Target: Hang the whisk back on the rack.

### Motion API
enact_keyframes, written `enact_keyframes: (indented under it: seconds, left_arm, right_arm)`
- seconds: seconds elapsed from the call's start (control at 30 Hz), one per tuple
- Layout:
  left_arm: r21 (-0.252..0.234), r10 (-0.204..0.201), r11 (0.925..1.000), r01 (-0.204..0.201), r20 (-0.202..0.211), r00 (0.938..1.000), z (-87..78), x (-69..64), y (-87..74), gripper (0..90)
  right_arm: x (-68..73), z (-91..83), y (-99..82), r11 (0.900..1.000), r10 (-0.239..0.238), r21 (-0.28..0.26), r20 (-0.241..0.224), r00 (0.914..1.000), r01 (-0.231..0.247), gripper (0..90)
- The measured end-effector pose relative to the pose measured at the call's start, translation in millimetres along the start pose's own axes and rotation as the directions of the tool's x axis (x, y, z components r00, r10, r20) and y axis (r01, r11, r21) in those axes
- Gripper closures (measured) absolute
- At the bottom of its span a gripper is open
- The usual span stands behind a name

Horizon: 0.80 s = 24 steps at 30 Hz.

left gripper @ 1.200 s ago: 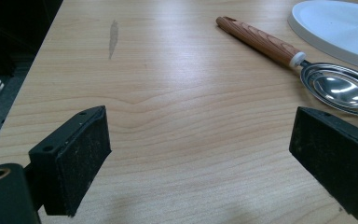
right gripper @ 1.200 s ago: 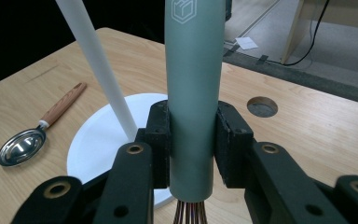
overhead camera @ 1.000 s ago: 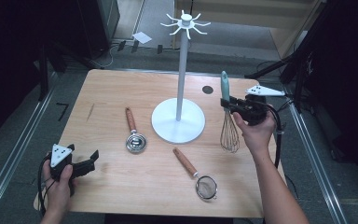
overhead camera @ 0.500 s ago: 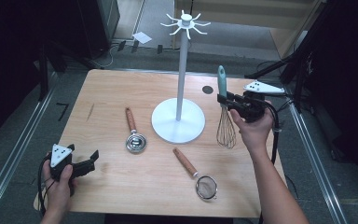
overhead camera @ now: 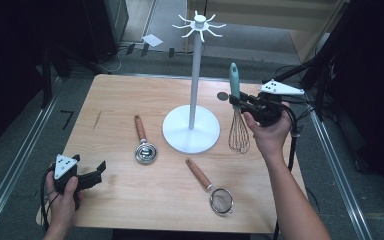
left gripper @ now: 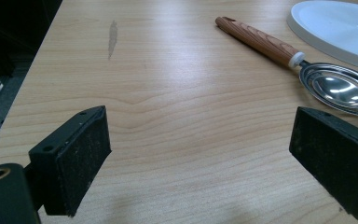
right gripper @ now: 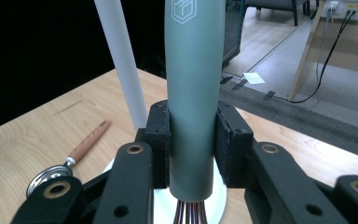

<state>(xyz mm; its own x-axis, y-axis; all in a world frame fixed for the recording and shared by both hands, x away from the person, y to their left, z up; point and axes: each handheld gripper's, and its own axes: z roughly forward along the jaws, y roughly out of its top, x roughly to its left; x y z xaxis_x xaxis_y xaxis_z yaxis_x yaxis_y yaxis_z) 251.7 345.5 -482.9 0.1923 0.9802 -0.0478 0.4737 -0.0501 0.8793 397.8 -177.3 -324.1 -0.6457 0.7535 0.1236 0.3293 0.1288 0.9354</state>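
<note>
My R gripper (overhead camera: 237, 101) pinches the teal whisk (overhead camera: 237, 110) by its handle, upright, wires off the table (overhead camera: 130, 200), just R of the white rack (overhead camera: 192, 100). L gripper (overhead camera: 97, 172) sits w/ jaws spread wide, nr table's front-L corner. Spoon (overhead camera: 142, 142) & strainer (overhead camera: 211, 187) lie flat betw. them. No containers I can see.
</note>
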Motion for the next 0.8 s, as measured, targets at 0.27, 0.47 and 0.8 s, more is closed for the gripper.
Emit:
enact_keyframes:
  seconds: [0.27, 0.47, 0.8]
  left_arm:
    - [0.001, 0.000, 1.0000, 0.000, 0.000, 1.0000, 0.0, 0.1, 0.0, 5.7]
    - [0.000, 0.000, 1.0000, 0.000, 0.000, 1.0000, 0.0, 0.0, 0.0, 5.7]
    - [0.001, -0.001, 1.0000, 0.001, 0.001, 1.0000, -0.1, 0.3, 0.0, 5.7]
  right_arm:
    - [5.7, 0.0, 12.2, 0.9996, -0.013, -0.025, -0.006, 0.9999, 0.013, 71.3]
    - [11.3, 0.3, 20.4, 0.9988, -0.024, -0.043, -0.011, 0.9997, 0.023, 71.4]
    - [19.5, 3.1, 31.5, 0.9976, -0.039, -0.058, -0.013, 0.9992, 0.038, 71.3]
